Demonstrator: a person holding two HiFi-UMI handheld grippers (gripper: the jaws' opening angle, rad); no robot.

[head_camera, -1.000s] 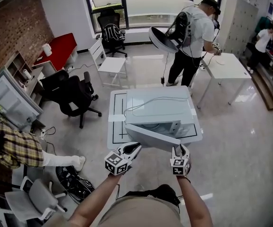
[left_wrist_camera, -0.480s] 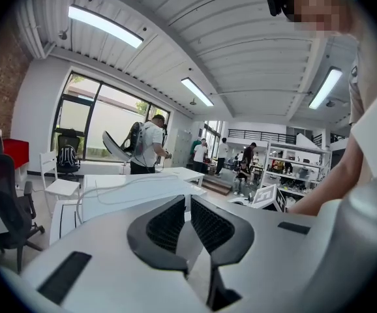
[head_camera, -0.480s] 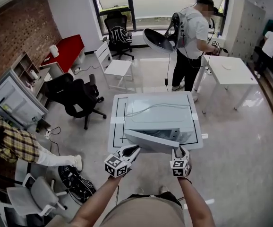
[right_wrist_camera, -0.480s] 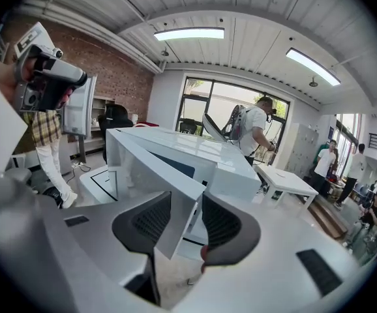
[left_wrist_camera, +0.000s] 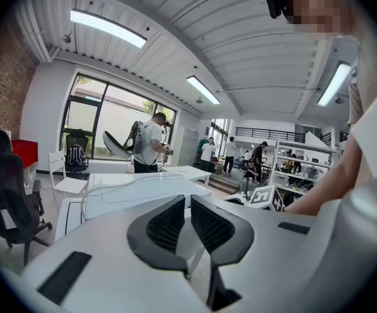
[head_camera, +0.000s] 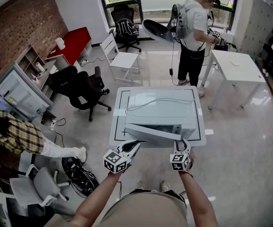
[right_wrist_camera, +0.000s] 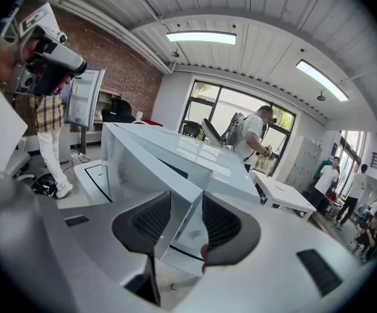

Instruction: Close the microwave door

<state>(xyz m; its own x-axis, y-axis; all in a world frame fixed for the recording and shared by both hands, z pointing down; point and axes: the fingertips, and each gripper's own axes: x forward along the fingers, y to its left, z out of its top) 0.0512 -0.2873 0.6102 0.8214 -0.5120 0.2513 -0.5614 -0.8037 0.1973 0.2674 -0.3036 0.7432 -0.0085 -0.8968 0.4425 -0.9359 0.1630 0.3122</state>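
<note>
A white microwave sits on a small white table right in front of me. Its door stands ajar at a narrow angle, hinged at the left, with the free edge at the right. My right gripper is at that free edge. The right gripper view shows the door's edge between the jaws of that gripper, which are closed on it. My left gripper hovers just in front of the door's left part, shut and empty. It points over the microwave.
A cable lies across the microwave's top. A black office chair and a white chair stand behind the table on the left. A person with a backpack stands by a white desk. Someone in plaid sits at far left.
The door has swung in toward the microwave's body and its gap is narrower. My right gripper has travelled forward with the door's edge, and the left gripper has crept forward a little.
</note>
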